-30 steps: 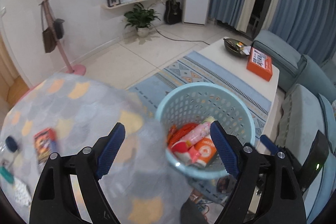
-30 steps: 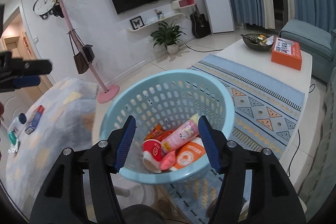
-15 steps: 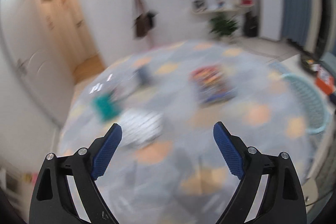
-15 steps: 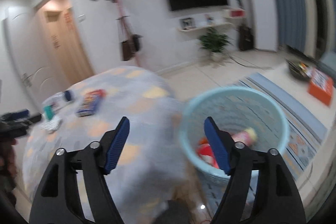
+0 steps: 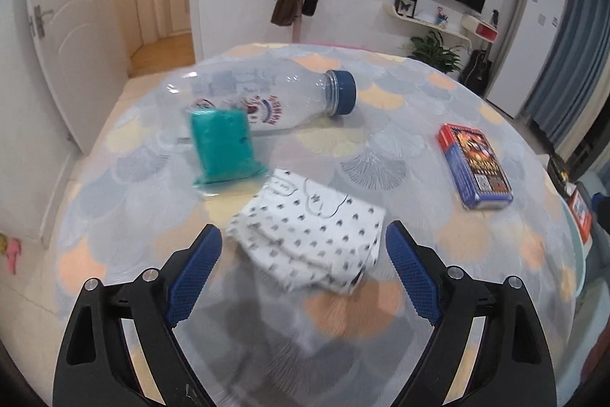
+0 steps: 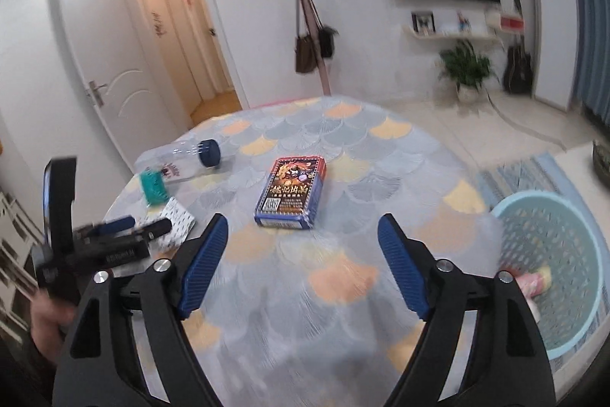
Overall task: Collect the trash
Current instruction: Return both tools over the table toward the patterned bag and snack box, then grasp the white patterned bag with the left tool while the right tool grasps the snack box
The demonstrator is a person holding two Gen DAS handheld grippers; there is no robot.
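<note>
Round table (image 6: 343, 292) with a scale-patterned cloth, four pieces of trash on it yet to be collected. Pale blue basket (image 6: 572, 323) stands on the floor just off the table's right edge – already some trash inside, a pink packet visible, so part of the job looks done.

Left on the table, big to small: clear plastic bottle (image 5: 267, 98) with blue cap, lying on its side toward the far left edge; white dotted packet (image 5: 312, 239) near the left front edge; red-and-blue card box (image 6: 291, 193) flat about mid-table; teal packet (image 5: 223, 147) touching the bottle's near side.

Left gripper (image 5: 303, 271) hangs right over the dotted packet, jaws released and wide, pads either side but not pressing – likely the next pick. Right gripper (image 6: 301, 264) jaws opening, nothing between them, card box just ahead of it.
</note>
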